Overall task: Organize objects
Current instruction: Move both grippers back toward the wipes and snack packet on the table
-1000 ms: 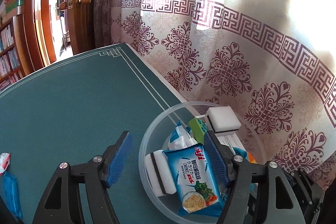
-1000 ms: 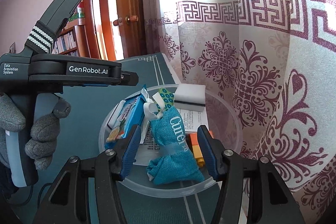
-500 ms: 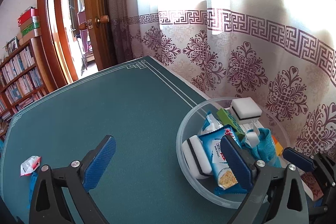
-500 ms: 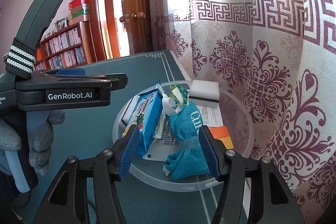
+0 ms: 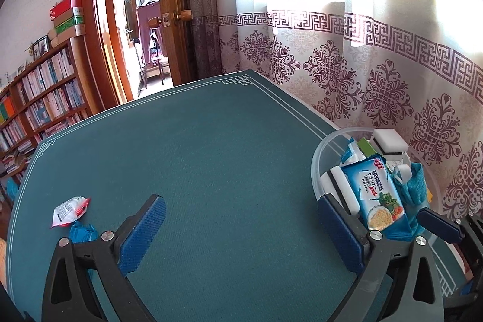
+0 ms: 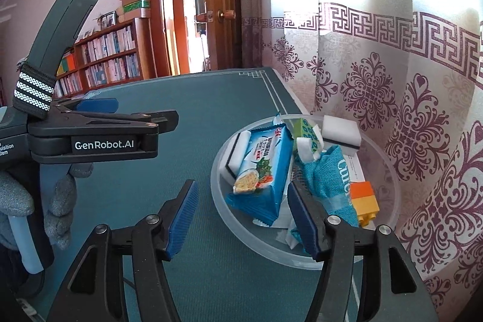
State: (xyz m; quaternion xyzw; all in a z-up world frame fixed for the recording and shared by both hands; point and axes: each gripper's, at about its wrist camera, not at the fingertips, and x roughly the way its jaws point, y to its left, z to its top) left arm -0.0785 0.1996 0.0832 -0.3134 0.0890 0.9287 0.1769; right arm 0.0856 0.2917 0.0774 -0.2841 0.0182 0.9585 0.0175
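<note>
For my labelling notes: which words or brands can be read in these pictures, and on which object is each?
"GenRobot.AI": black body of the left gripper.
"Cure", cut off: teal cloth pouch in the clear plastic bowl.
"Aji": blue cracker packet; its smaller print is unreadable.
White-and-red wrapper: print too blurred.

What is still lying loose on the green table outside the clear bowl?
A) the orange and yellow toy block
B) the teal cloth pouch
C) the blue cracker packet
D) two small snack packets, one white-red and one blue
D: the left wrist view shows the white-red packet and the blue packet on the table, far left of the bowl; the pouch, block and cracker packet sit inside it.
</note>
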